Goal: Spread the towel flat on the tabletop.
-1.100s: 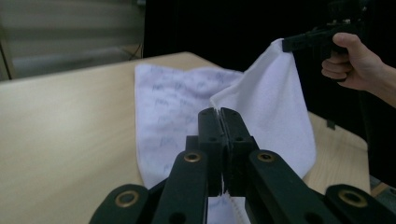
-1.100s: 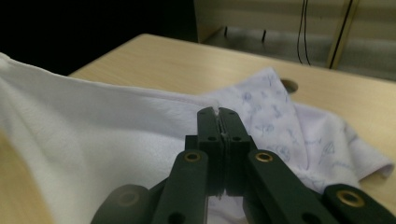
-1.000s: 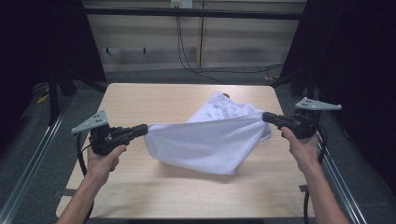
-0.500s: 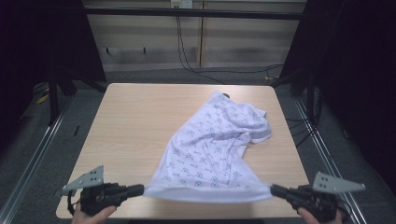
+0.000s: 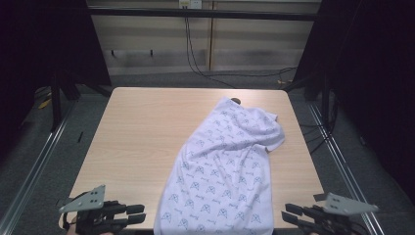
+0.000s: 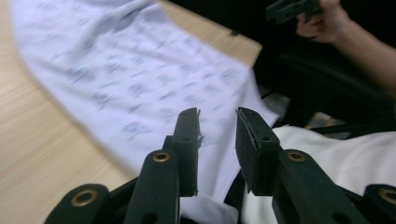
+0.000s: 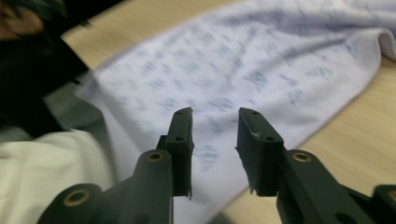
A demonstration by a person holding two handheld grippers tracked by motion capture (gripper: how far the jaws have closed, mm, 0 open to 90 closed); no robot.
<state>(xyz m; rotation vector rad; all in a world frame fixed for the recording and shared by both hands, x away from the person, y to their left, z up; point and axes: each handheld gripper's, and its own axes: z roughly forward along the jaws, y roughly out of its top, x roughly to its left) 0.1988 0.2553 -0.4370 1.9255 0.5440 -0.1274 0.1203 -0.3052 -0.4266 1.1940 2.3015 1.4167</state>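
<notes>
A white cloth [image 5: 225, 166] with a small blue print lies spread on the wooden table [image 5: 142, 127], running from the far right down over the near edge. My left gripper [image 5: 139, 215] is at the near left corner, open, a short way left of the cloth's hem. My right gripper [image 5: 288, 215] is at the near right, open, just right of the hem. In the left gripper view the cloth [image 6: 140, 79] lies beyond my left gripper [image 6: 218, 116], its jaws parted with nothing between them. In the right gripper view the cloth [image 7: 252, 65] lies under my open right gripper [image 7: 215, 116].
Metal rails [image 5: 34, 166] run along both sides of the table. Cables [image 5: 195, 54] hang at the back wall. The person's white garment [image 6: 336, 163] is close behind the near table edge, and the other hand [image 6: 322, 23] with its gripper is farther off.
The cloth was held stretched in the air between both grippers, then pulled toward the near edge and laid flat. Both grippers have let go and now stand open beside the hem.
</notes>
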